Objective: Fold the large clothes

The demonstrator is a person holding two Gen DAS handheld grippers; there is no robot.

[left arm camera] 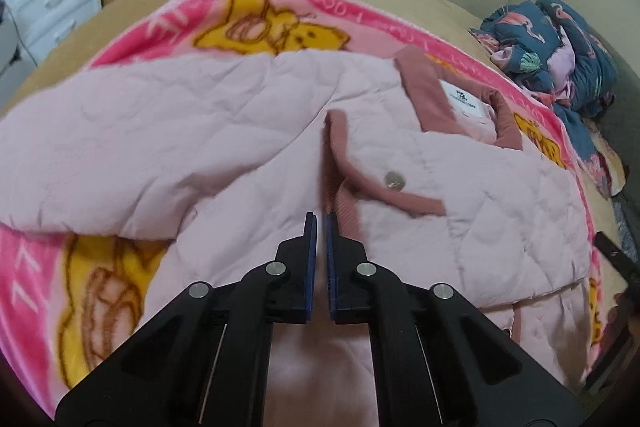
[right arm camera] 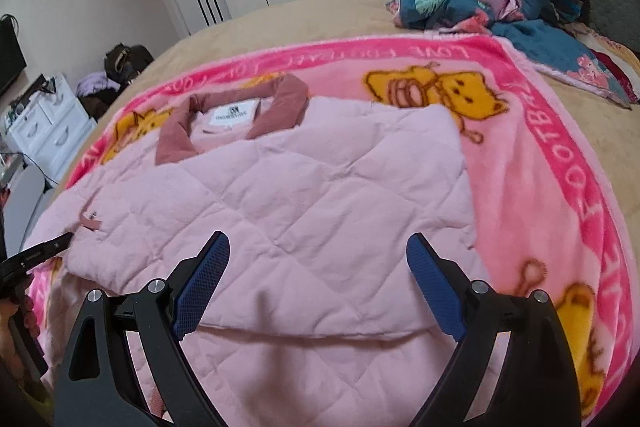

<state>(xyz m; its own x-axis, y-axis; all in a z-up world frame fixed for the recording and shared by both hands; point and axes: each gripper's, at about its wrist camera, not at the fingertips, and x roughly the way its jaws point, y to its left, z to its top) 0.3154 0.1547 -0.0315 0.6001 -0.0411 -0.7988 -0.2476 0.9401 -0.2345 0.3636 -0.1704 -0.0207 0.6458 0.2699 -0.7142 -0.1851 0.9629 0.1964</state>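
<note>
Lying on the blanket (right arm camera: 520,163): pink quilted jacket (right arm camera: 320,195).

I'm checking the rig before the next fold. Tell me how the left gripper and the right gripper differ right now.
The left gripper has its jaws shut, blue pads nearly together, with no cloth seen between them; the right gripper stands wide open. The left gripper points at the pink jacket near its dusty-rose front edge and snap button; the right gripper hangs over plain quilted fabric. Both hover over the jacket and hold nothing.
</note>
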